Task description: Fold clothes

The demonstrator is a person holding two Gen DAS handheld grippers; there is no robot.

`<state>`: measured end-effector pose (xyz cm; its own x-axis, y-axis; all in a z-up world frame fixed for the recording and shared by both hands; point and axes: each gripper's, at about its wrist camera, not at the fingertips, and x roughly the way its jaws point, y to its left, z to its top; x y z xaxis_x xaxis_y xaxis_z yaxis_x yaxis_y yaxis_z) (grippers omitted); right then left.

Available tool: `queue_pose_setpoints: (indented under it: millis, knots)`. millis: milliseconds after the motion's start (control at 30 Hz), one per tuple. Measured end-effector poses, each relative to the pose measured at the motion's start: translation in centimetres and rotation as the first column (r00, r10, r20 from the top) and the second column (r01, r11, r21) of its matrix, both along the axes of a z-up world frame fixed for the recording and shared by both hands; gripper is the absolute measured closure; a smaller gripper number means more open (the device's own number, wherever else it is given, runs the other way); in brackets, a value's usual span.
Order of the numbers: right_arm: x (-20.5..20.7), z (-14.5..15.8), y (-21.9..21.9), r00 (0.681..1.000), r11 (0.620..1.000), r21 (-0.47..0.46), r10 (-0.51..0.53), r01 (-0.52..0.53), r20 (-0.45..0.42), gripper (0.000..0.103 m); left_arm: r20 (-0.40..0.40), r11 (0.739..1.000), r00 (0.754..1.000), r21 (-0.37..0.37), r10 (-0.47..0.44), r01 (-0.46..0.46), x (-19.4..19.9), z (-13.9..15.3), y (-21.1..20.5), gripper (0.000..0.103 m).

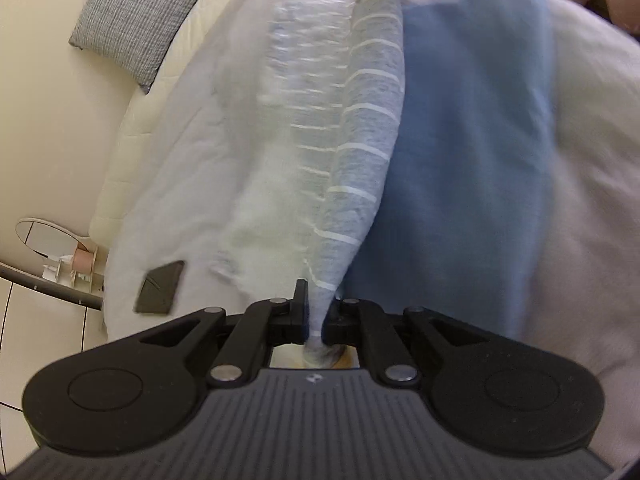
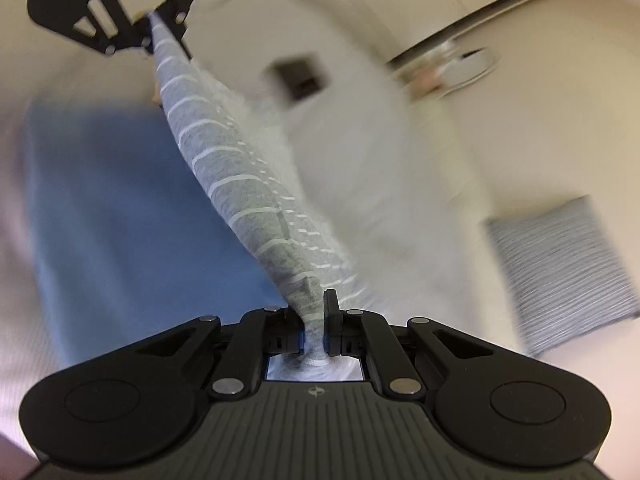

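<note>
**Striped garment stretched between your two hand-held grippers, above the bed**

Nearest the lens in each wrist view is your own hand-held gripper, shut on cloth. Beyond them, from largest to smallest:

Pale bed (image 1: pixel 192 152) fills most of both views, with a blue cloth (image 1: pixel 472 140) spread flat on it.

Grey striped garment (image 1: pixel 372 120) hangs in the air as a taut band over the boundary between the blue cloth and the pale bedding. Its long axis runs straight from one gripper to the other, so each gripper looks along the garment toward its partner.

Checked cushion (image 1: pixel 140 16) lies at the far edge of the bed, well apart from the garment. A small dark flat object (image 1: pixel 160 288) rests on the bedding; what it is cannot be told.

Your left hand-held gripper (image 1: pixel 316 320) is clamped on one end of the garment. Your right hand-held gripper (image 2: pixel 314 332) is clamped on the opposite end.

Judging from this, both hands are equally placed, one at each end, and the garment looks ready to be lowered flat onto the bed for folding.
</note>
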<state>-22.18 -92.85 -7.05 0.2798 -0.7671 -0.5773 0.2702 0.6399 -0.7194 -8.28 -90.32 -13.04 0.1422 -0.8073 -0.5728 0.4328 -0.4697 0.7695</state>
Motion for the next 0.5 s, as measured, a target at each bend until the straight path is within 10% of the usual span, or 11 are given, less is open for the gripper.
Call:
queue_pose_setpoints:
  millis: [300,500]
  knots:
    - [-3.4,-6.8,4.3,0.999,0.986,-0.164,-0.018,0.012,-0.038,0.078,0.051,0.981,0.998,-0.186,-0.044,0.053,0.6,-2.9,3.7,0.092]
    - [-3.8,-8.5,5.4,0.998,0.968,-0.252,-0.017,0.003,-0.055,0.098,0.077,0.968,0.995,-0.237,-0.062,0.079,0.4,-3.8,3.6,0.1]
